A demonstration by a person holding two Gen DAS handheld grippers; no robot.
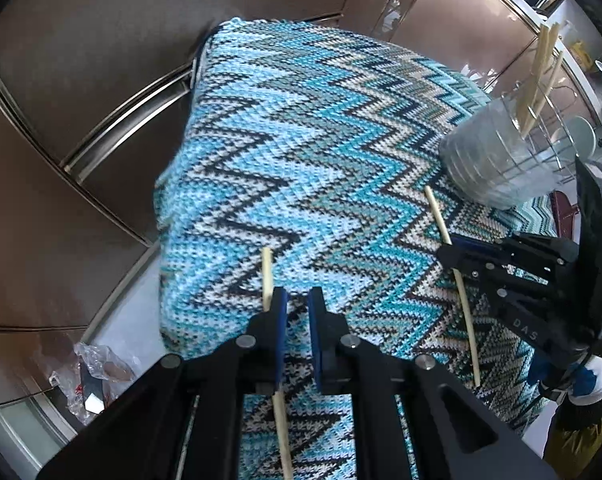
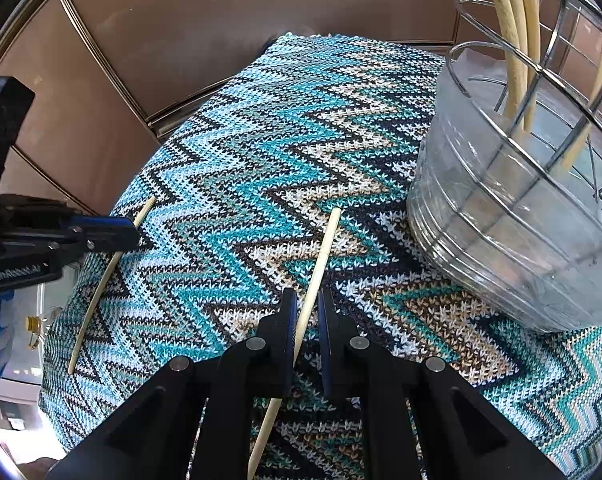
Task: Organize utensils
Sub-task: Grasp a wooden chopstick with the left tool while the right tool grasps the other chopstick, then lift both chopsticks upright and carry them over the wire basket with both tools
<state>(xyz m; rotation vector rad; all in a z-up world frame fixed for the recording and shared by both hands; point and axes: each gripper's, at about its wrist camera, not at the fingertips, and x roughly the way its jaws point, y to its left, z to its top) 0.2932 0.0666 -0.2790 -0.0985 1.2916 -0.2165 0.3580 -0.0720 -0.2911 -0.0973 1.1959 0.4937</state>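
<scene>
Two pale wooden chopsticks lie on a blue zigzag knitted cloth (image 1: 301, 140). My left gripper (image 1: 297, 312) hangs over one chopstick (image 1: 267, 276), which runs under the left finger; the jaws stand a little apart. My right gripper (image 2: 307, 320) has its jaws a little apart around the other chopstick (image 2: 321, 256), which lies between the fingers. In the left wrist view the right gripper (image 1: 457, 254) sits over that chopstick (image 1: 437, 212). A clear cup in a wire holder (image 2: 521, 208) holds several chopsticks (image 2: 509, 32).
Brown cabinet fronts with metal trim (image 1: 101, 80) stand behind the cloth-covered table. Crumpled plastic (image 1: 97, 364) lies on the floor at the left. A wire rack with dishes (image 1: 565, 140) stands at the far right. The cloth's left edge (image 2: 61, 320) drops off.
</scene>
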